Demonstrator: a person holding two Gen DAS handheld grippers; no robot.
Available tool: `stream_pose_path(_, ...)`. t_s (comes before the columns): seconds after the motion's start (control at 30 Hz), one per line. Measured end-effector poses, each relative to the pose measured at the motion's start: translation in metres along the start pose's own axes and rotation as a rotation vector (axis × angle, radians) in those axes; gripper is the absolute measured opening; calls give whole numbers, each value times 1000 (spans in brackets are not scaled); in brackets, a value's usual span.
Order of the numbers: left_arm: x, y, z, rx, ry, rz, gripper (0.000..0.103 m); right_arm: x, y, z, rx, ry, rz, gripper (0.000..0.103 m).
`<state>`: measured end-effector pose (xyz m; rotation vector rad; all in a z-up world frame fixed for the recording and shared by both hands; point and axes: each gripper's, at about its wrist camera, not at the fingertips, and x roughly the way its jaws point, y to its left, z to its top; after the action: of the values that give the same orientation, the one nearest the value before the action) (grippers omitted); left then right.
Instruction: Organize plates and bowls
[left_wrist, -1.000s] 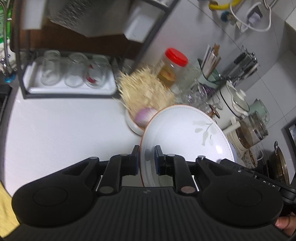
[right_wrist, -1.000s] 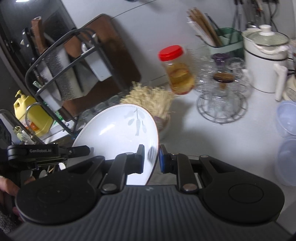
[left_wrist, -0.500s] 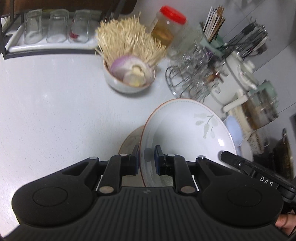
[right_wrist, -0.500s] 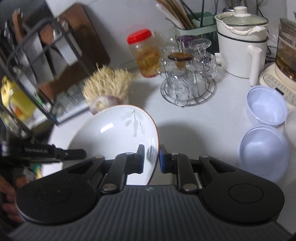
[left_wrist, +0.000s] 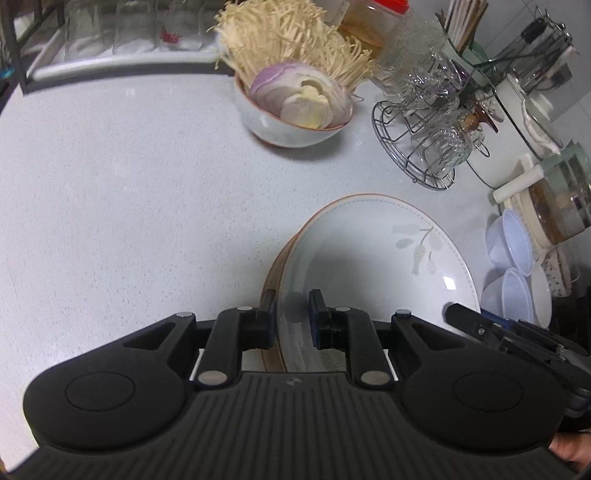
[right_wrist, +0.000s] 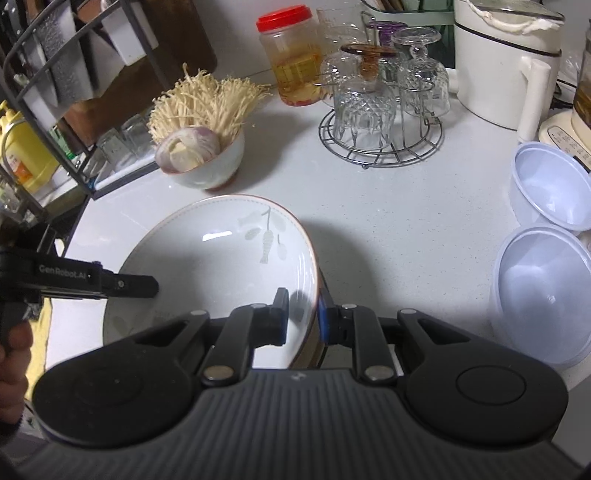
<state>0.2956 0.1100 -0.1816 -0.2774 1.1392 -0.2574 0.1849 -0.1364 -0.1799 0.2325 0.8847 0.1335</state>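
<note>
This is a home kitchen. A white table (right_wrist: 406, 229) holds a bowl of onion and thin mushrooms (right_wrist: 205, 147). Just right of the bowl stands a jar with a red lid (right_wrist: 291, 55), then upside-down glasses on a wire rack (right_wrist: 380, 110). Left of the bowl is a dish rack (right_wrist: 55, 81) and a yellow soap bottle (right_wrist: 18, 151).

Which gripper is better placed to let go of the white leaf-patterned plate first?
Right, probably. The right gripper and left gripper both hold the white leaf-patterned plate, but the stacked translucent plastic bowls to sort next lie on the right side.
</note>
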Motion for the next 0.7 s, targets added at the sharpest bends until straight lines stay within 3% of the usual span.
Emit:
stream_pose_path(0.43,10,-6,4,-54,36,15,20,11,-9,-6,-31,17,-20,19)
stream_pose_path(0.5,9,-5,5,-60,49,1,27,13,-7,-6,-36,23,-17,19)
stream_pose_path(0.7,0,0,8,-77,121,-24,32,17,-2,-5,-37,40,-42,19)
